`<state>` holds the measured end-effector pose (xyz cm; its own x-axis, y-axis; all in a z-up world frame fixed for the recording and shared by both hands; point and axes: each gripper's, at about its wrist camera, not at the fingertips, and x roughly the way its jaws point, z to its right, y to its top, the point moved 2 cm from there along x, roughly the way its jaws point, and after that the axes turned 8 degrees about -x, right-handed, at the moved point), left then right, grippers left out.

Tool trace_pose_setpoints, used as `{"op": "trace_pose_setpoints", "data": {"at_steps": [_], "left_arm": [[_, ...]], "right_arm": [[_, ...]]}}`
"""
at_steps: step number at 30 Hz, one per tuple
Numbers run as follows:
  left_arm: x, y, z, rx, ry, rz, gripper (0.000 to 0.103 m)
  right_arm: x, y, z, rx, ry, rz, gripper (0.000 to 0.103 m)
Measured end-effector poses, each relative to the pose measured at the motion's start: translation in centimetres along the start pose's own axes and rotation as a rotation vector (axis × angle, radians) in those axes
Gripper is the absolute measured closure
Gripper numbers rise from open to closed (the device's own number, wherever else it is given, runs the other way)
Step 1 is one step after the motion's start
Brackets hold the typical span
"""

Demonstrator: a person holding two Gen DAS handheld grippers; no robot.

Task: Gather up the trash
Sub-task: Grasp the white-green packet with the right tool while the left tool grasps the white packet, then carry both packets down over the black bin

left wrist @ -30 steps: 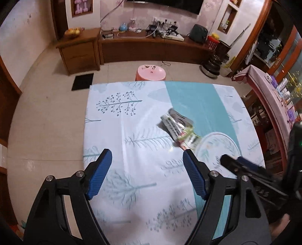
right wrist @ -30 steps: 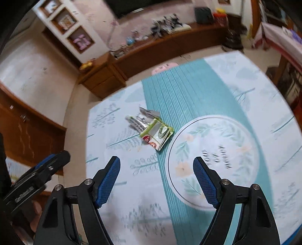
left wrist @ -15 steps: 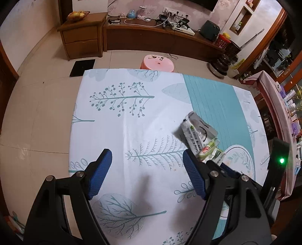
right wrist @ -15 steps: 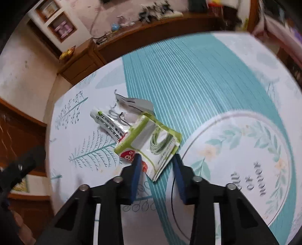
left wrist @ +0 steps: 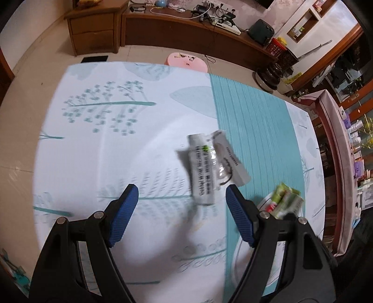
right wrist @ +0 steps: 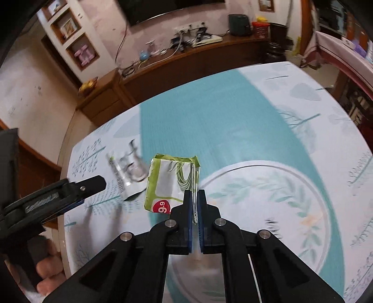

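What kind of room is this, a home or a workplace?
Most likely a home living room. A television hangs above a long wooden cabinet strewn with cables, wall niches hold small ornaments, and the table wears a patterned cloth.

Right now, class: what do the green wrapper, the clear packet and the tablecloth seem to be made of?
Green wrapper: thin printed paper or film, folded flat with creased edges, pinched in the shut right gripper.
Clear packet: probably glossy plastic film; it glints and shows see-through patches.
Tablecloth: smooth printed sheet, perhaps vinyl; the sheen is faint.
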<state>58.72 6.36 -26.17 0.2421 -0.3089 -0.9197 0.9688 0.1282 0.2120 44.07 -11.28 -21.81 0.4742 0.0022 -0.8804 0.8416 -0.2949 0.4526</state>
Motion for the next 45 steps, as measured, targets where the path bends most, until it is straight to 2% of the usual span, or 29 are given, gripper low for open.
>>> {"op": "trace_pose_setpoints", "data": {"at_steps": [1,3,4,8,9,11,17,23,26,30,34,36,39,45], "left_arm": [[0.5,0.1,0.4,-0.002,0.002,-0.002,0.028],[1.7,0.1,1.3,-0.002,0.016,-0.002,0.038],[2.2,0.1,1.6,-0.001,0.018,-0.008,0.048],[3.1,-0.1,3.3,0.031,0.040,0.021,0.055],[3.2,-0.2,3.7,0.038,0.055,0.041,0.061],[3.5,-0.5,4.7,0.071,0.097,0.058,0.082],[2.8,-1.8,6.2,0.102,0.095,0.071,0.090],[-1.8,-5.3,8.1,0.155,0.069,0.140,0.090],[-5.4,-8.7,8.8,0.175,0.050,0.176,0.090],[-10.7,-15.1,9.1,0.169,0.035,0.203,0.090],[-15.2,-23.1,10.3,0.140,0.025,0.234,0.090],[-17.4,-28.0,10.7,0.110,0.024,0.250,0.090],[-19.5,-33.8,11.3,0.069,0.019,0.266,0.090],[-22.8,-45.9,11.8,-0.003,0.061,0.283,0.090]], "right_arm": [[-0.2,-0.1,0.6,0.010,0.000,0.002,0.099],[-0.7,-0.4,1.9,0.031,0.000,0.004,0.099],[-0.9,-0.6,2.4,0.037,0.001,0.004,0.099],[-1.4,-1.6,4.0,0.051,-0.006,-0.001,0.099],[-1.9,-2.0,4.6,0.054,-0.006,-0.004,0.099],[-2.0,-2.6,5.1,0.061,-0.004,-0.010,0.099],[-3.5,-4.4,6.5,0.078,0.009,-0.004,0.099],[-6.9,-6.2,7.2,0.067,0.054,0.020,0.099],[-9.3,-7.4,7.8,0.049,0.084,0.036,0.099],[-13.8,-10.0,9.2,0.004,0.147,0.054,0.099],[-19.0,-13.4,10.9,-0.077,0.203,0.074,0.099],[-21.8,-15.5,12.1,-0.123,0.240,0.084,0.099],[-25.8,-19.0,13.8,-0.209,0.284,0.089,0.099],[-31.5,-26.7,17.1,-0.344,0.347,0.050,0.099]]}}
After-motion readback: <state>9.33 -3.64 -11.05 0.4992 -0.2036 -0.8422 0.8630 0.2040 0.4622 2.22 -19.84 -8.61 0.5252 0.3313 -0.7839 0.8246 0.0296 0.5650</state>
